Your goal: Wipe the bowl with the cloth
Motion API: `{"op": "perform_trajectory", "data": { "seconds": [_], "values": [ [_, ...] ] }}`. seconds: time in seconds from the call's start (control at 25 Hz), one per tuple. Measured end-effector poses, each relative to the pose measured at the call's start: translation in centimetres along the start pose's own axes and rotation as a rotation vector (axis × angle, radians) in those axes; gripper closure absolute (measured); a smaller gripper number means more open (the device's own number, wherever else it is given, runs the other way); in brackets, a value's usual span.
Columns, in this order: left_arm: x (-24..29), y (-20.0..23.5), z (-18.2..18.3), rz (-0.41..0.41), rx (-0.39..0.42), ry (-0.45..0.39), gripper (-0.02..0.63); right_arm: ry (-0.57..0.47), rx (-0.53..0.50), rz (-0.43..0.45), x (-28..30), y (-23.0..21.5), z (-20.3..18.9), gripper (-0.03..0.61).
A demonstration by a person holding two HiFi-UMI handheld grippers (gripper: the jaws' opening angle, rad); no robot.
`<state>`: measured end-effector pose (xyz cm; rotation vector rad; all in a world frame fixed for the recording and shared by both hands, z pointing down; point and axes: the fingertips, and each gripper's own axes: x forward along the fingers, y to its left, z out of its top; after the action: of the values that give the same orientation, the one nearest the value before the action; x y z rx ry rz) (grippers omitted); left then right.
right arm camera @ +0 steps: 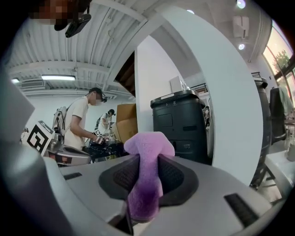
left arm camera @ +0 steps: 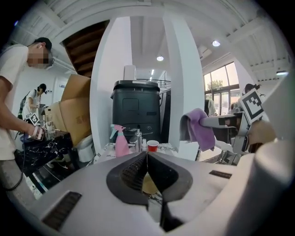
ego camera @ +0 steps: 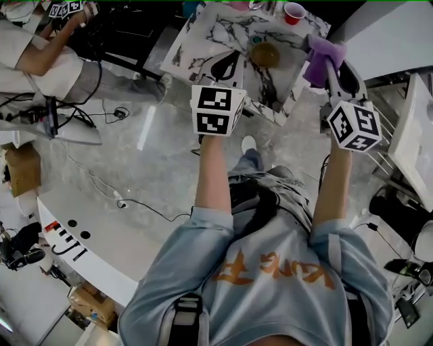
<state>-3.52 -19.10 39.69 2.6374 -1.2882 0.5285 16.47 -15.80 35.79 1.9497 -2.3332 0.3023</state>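
right gripper [right arm camera: 144, 171] pinches purple cloth [right arm camera: 148, 144], near the bowl's [ego camera: 265, 54] right | left gripper [left arm camera: 146, 160] jaws pressed together, empty, just left of bowl | cloth seems soft, light, limp; bowl likely rigid, slippery: steady by rim

Near the bowl [ego camera: 265, 54] the table [ego camera: 206, 40] lies open; a red cup [ego camera: 293, 12] stands beyond.

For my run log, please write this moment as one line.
left gripper: shut, empty | right gripper: shut on purple cloth | amber bowl: on marble table, cloth not touching
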Motion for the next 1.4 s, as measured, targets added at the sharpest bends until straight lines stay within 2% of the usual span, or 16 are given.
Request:
{"op": "perform_trajectory", "data": {
  "seconds": [0.36, 0.6, 0.72, 0.88, 1.08, 1.24, 1.4],
  "values": [
    [4.9, -0.7, -0.3, -0.062, 0.064, 0.067, 0.592, 0.047, 0.000, -0.014, 3.4, -3.1, -0.7, 0.457],
    [8.7, -1.5, -1.8, -0.108, 0.111, 0.161, 0.592, 0.042, 0.034, -0.018, 5.7, -5.5, -1.0, 0.457],
    [10.6, -2.2, -2.7, -0.133, 0.108, 0.192, 0.592, 0.051, 0.046, -0.032, 6.2, -7.2, -1.6, 0.457],
    [12.8, -2.7, -4.4, -0.151, 0.120, 0.240, 0.592, 0.070, 0.064, -0.068, 6.4, -9.6, -2.8, 0.457],
    [15.0, -3.3, -7.7, -0.172, 0.193, 0.362, 0.592, 0.088, 0.078, -0.073, 7.3, -11.1, -4.1, 0.458],
    [16.2, -3.7, -9.4, -0.189, 0.200, 0.414, 0.592, 0.106, 0.093, -0.073, 8.0, -12.0, -5.0, 0.457],
    [17.2, -4.4, -12.1, -0.224, 0.245, 0.500, 0.591, 0.119, 0.106, -0.078, 8.5, -12.8, -5.7, 0.457]
  ]
}}
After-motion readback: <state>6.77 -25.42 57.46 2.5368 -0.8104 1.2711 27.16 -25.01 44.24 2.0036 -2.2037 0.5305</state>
